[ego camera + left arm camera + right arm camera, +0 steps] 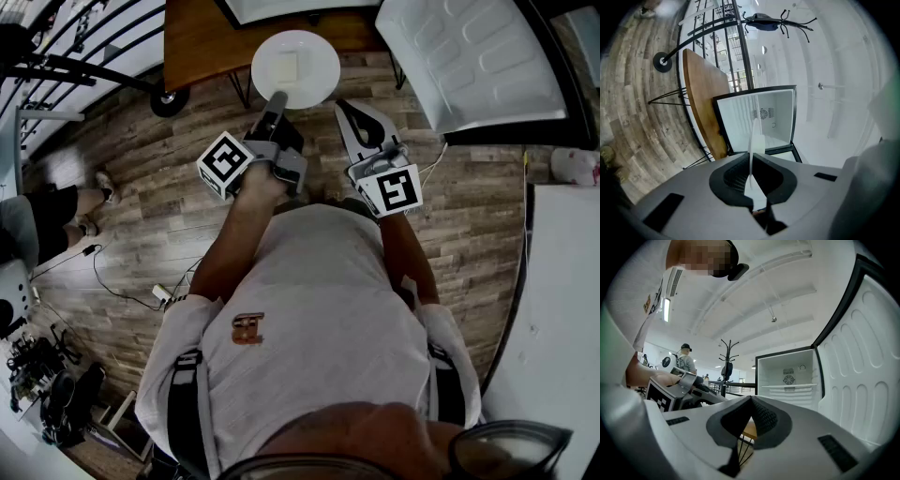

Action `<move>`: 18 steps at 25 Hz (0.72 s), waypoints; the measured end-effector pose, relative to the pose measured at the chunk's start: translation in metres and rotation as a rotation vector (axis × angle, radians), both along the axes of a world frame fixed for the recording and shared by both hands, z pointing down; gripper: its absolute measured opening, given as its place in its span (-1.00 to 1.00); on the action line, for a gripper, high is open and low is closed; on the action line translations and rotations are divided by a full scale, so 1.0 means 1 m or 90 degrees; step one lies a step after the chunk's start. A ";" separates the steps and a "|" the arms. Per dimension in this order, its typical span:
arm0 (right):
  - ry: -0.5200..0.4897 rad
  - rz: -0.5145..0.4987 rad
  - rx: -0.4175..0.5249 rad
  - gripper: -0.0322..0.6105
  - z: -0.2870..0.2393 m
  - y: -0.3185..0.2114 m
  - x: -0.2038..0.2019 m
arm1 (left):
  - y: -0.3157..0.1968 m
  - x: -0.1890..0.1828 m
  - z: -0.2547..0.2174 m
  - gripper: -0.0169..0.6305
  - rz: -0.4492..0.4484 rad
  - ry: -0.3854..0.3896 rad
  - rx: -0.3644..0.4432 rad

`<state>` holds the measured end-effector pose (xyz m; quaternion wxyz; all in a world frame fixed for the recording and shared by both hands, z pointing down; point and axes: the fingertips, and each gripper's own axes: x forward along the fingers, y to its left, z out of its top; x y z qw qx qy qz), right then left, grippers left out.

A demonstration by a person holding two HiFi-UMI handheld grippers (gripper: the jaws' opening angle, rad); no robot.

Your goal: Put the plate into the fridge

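Note:
A white plate carrying a pale square piece hangs over the wooden floor in front of the open fridge. My left gripper is shut on the plate's near rim. From the left gripper view the plate appears edge-on, pinched between the jaws of the left gripper, with the fridge interior straight ahead. To the right of the plate my right gripper is shut and holds nothing. In its own view the right gripper points level at the fridge, whose shelf is bare.
The fridge door stands swung open at the right, also close by as door. A wooden table lies left of the fridge. A person stands at the left, cables lie on the floor, and a white counter borders the right.

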<state>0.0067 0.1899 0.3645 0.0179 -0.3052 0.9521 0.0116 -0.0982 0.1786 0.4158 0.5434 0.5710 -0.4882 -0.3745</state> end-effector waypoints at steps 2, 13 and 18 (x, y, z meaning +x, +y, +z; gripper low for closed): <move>-0.016 0.003 0.010 -0.80 -0.005 -0.002 0.000 | 0.000 0.000 0.000 -0.87 -0.001 0.002 -0.001; -0.003 -0.019 0.002 -0.80 -0.006 -0.001 -0.004 | -0.001 -0.001 -0.004 -0.87 -0.009 0.006 -0.003; -0.009 -0.030 0.011 -0.80 -0.013 -0.002 -0.004 | -0.001 0.000 -0.011 -0.87 -0.017 0.008 0.007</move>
